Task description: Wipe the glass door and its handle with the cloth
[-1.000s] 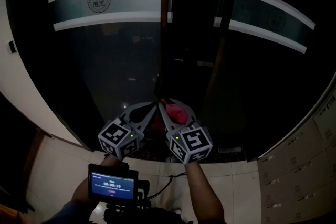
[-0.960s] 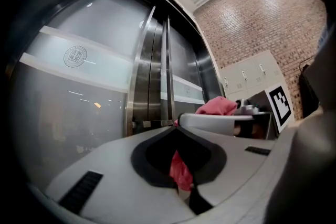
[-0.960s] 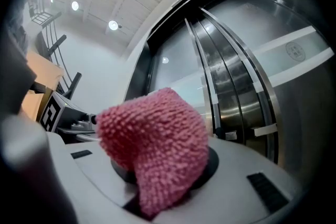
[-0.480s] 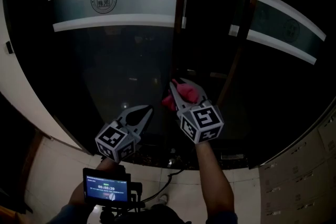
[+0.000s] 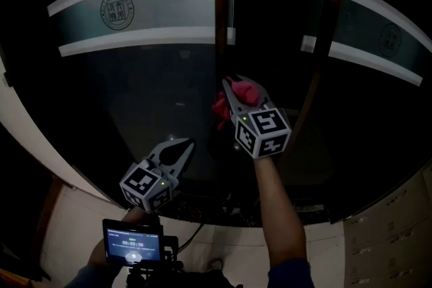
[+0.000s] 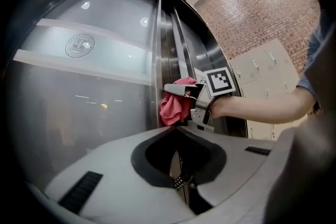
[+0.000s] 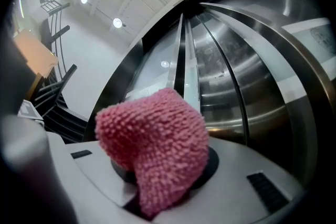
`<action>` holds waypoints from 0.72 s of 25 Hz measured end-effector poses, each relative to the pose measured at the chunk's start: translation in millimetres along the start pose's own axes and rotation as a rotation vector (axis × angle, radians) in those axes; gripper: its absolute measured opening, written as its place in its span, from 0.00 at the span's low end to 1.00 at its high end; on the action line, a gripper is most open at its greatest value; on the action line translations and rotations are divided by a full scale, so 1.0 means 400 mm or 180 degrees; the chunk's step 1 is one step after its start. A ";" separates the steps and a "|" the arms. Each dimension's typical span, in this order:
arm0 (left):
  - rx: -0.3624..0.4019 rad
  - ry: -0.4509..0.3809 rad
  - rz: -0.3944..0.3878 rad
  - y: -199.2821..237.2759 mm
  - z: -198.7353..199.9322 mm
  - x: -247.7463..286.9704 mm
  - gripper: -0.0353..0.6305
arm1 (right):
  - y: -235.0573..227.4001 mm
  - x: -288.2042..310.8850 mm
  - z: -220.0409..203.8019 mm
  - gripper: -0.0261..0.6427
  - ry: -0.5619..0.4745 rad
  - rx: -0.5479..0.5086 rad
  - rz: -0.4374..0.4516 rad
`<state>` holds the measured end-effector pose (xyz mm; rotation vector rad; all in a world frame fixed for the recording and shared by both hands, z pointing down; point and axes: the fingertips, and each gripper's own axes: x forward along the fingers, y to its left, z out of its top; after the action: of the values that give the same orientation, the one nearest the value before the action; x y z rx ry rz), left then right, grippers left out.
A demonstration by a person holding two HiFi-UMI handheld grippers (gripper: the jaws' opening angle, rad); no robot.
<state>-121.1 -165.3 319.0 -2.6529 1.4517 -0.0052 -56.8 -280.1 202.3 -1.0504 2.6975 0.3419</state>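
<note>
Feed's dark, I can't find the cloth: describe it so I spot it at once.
Start at the big dark glass door with two pale bands, then go to the vertical steel bar at its middle. Below the bands, at that bar, the right tool is shut on the cloth: a nubby pink wad, the only bright colour there.

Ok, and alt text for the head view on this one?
Seen from above, the right tool holds a pink cloth against a dark glass door, beside its vertical metal strip. The left tool sits lower and to the left, shut and empty.
</note>
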 end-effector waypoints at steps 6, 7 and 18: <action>-0.0087 0.0027 -0.0244 -0.005 -0.031 0.024 0.07 | 0.048 -0.093 -0.094 0.16 -0.0100 0.0043 -0.0255; -0.0094 0.0052 -0.0299 -0.014 -0.036 0.024 0.07 | 0.058 -0.109 -0.114 0.16 -0.0080 0.0058 -0.0299; -0.0130 0.0235 -0.0501 -0.023 -0.094 -0.057 0.07 | 0.176 -0.190 -0.399 0.16 0.0329 0.0702 -0.0673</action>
<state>-127.9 -145.0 358.7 -2.8212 1.2719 -0.0893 -70.5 -228.9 385.1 -1.2997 2.6025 -0.0477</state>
